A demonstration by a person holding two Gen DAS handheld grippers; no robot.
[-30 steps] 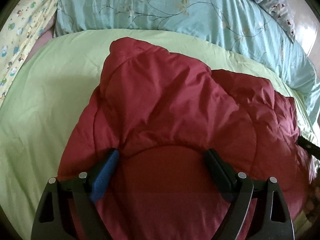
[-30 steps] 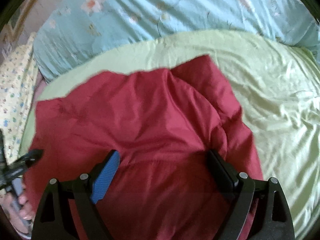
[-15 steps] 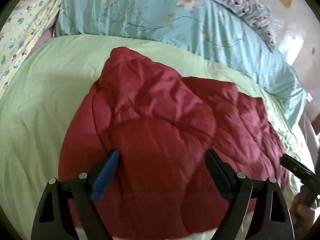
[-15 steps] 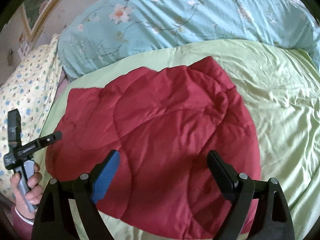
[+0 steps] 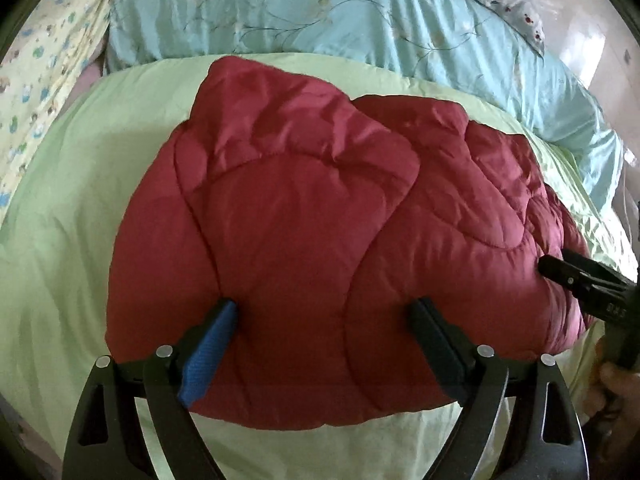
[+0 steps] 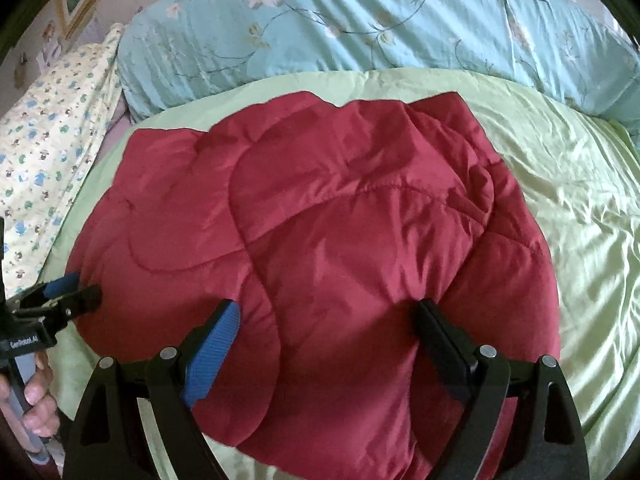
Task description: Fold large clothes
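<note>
A dark red quilted padded garment (image 5: pixel 320 220) lies folded in a rounded bundle on the light green bed cover (image 5: pixel 72 208). It also shows in the right wrist view (image 6: pixel 328 240). My left gripper (image 5: pixel 322 312) is open, its jaws spread wide over the garment's near edge, holding nothing. My right gripper (image 6: pixel 326 314) is open too, jaws spread over the garment's near right part, empty. The right gripper shows at the right edge of the left wrist view (image 5: pixel 580 276). The left gripper shows at the left edge of the right wrist view (image 6: pixel 60 296), beside the garment's left edge.
A light blue floral duvet (image 5: pixel 360 20) lies bunched along the far side of the bed. A yellow patterned pillow (image 6: pixel 44 148) is at the far left. Crumpled green cover (image 6: pixel 580 220) stretches to the right of the garment.
Both grippers have pulled back from the garment and stay open. The garment's near edge now shows against the green cover. It lies flatter and rounder than before.
</note>
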